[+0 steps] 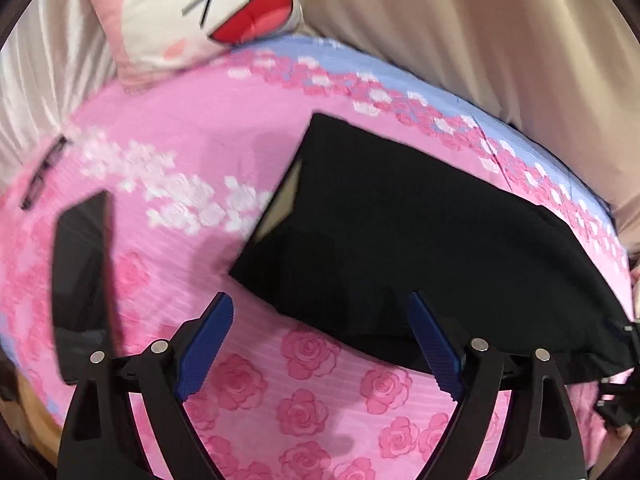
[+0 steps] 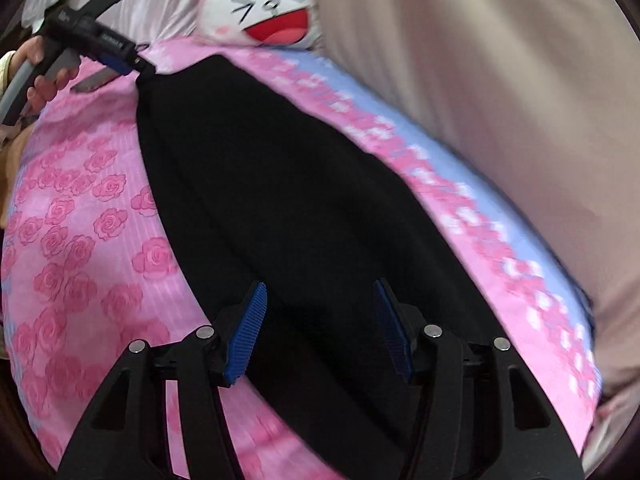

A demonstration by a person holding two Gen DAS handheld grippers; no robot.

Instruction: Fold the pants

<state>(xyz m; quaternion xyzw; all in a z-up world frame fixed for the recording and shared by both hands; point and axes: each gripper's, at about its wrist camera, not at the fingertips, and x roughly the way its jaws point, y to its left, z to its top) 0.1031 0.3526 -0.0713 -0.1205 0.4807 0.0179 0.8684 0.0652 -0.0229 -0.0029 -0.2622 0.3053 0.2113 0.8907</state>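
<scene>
Left gripper [image 1: 320, 320]: fingers [image 1: 208, 344] spread wide, nothing between them but bedsheet; the right-hand pad sits at the near edge of the pants [image 1: 400, 232]. The right wrist view shows this gripper from outside at the far end of the pants, tip at the cloth corner; whether it touches the cloth there I can't tell, blur is heavy.

Right gripper [image 2: 320, 328]: fingers [image 2: 248, 332] also spread, hovering over or just on the near end of the pants, dark cloth filling the gap. Not pinching anything I can make out.

Pants: black, lying as one long narrow strip on the bed [image 2: 80, 240], running lengthwise near the blue-bordered far edge. Looks like legs already laid one on the other. A pale lining patch shows at one end in the left view, likely the waistband opening.

Judgement: one gripper per end makes sense for the next fold, bringing one end over the other. Both open, so this reads as pre-grasp or just-released. Each needs to pinch all layers at its end, or the top leg slides off.

Surface: soft bedsheet, pink with rose print, blue band along the far edge. Soft, so cloth will drag and wrinkle.

Around: cartoon cat pillow [image 1: 192, 12] at the head of the bed, beige curtain [image 1: 480, 40] behind, a dark phone-like slab [image 1: 80, 272] and glasses [image 1: 44, 172] at the left edge of the bed, well apart from the pants.
</scene>
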